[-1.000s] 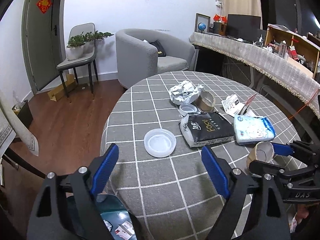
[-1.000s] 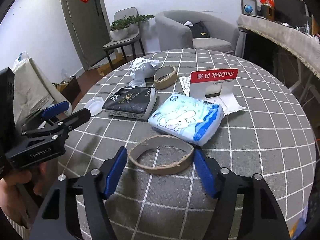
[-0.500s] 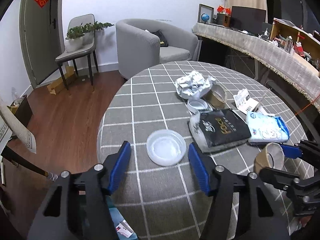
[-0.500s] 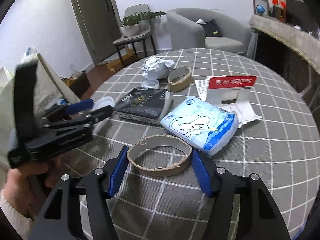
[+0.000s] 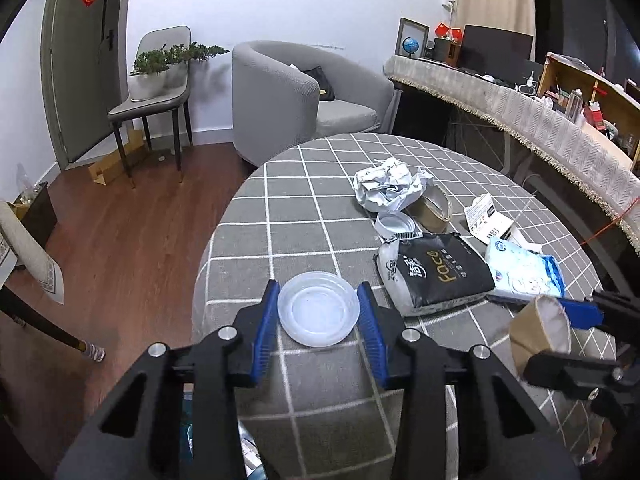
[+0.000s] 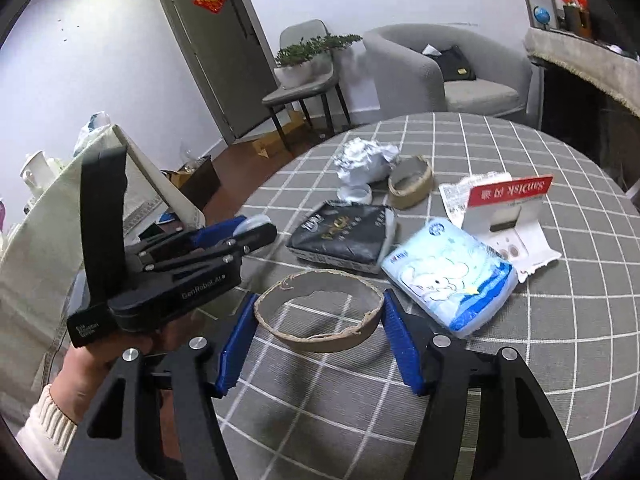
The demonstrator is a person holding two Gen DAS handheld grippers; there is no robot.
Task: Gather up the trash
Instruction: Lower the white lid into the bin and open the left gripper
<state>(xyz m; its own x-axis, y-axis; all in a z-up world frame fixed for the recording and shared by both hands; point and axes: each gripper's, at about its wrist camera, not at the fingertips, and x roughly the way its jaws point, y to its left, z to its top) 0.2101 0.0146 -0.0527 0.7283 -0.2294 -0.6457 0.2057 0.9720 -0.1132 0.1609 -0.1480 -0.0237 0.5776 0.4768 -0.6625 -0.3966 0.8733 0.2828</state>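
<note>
On the checked table (image 5: 304,184) lie two plastic lids, two cardboard rings, two packets. The left gripper (image 5: 319,314) is closing on one clear lid (image 5: 319,309) at the table's edge; the right gripper (image 6: 320,322) clamps one cardboard ring (image 6: 320,312).

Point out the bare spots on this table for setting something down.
Bare checked cloth lies on the grey round table right of the light blue tissue pack, and beyond the crumpled white paper. The middle is crowded around the black pouch.
</note>
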